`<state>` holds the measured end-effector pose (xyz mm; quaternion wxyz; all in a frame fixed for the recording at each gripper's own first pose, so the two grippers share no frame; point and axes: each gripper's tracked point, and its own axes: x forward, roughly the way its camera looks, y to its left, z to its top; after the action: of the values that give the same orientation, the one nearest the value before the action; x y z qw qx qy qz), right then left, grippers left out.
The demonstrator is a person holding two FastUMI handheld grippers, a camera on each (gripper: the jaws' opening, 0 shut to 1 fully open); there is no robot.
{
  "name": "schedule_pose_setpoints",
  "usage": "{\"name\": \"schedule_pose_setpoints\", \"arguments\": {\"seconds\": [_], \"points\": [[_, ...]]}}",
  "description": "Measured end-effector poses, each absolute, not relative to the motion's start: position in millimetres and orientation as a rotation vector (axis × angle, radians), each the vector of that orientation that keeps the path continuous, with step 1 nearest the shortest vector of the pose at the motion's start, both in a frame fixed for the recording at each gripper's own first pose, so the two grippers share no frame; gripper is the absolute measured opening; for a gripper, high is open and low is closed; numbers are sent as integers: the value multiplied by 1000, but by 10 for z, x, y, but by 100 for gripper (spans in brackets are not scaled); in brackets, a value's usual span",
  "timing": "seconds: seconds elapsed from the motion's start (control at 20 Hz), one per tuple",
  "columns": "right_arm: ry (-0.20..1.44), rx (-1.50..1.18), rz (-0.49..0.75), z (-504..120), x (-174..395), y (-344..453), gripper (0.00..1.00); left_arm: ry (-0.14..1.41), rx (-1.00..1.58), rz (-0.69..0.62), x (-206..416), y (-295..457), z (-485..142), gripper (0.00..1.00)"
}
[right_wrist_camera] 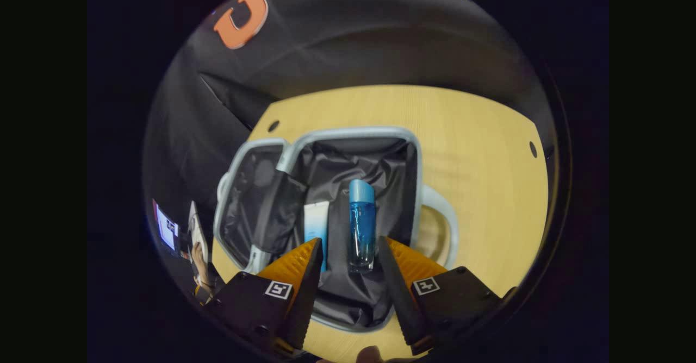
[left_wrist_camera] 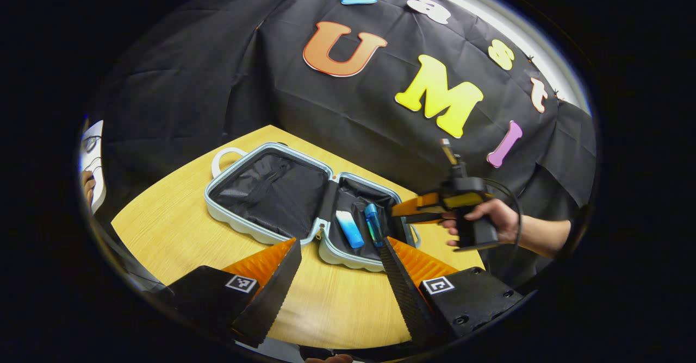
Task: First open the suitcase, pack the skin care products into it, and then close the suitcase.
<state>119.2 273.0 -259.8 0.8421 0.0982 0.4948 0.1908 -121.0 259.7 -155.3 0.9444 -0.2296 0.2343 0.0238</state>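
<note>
The suitcase (left_wrist_camera: pixel 304 202) lies fully open and flat on the wooden table (left_wrist_camera: pixel 174 227), its two halves side by side with the hinge between them and pale rims facing up. In the left gripper view, the half with the loop handle is bare dark lining, and the other half holds two skin care products lying side by side: a white and blue tube (left_wrist_camera: pixel 349 228) and a blue bottle (left_wrist_camera: pixel 373 224), close together but not clearly touching. The left gripper (left_wrist_camera: pixel 340 249) hovers above the table's near edge with its fingers spread wide and nothing between them; bare tabletop lies between it and the suitcase rim. Farther off, the right gripper (left_wrist_camera: pixel 405 213), held in a hand (left_wrist_camera: pixel 489 219), sits over the far rim of the filled half. In the right gripper view, the right gripper (right_wrist_camera: pixel 348 246) hangs just above that half, its fingers apart on either side of the blue bottle's (right_wrist_camera: pixel 361 227) lower end without pressing on it, and the tube (right_wrist_camera: pixel 315 221) lies just left of the bottle. A broad stretch of table stays free to the right of the suitcase (right_wrist_camera: pixel 416 189), beyond its side handle.
</note>
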Motion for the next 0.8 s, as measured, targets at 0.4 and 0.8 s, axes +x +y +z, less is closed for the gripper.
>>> {"name": "schedule_pose_setpoints", "arguments": {"seconds": [0.4,0.8], "points": [[428,135,288,-1172,444,1292,68,413,-383,213,-566,4012,-1882,95],[-23,-152,90,-87,-497,468,80,554,-448,295,165,5214,-2627,95]]}}
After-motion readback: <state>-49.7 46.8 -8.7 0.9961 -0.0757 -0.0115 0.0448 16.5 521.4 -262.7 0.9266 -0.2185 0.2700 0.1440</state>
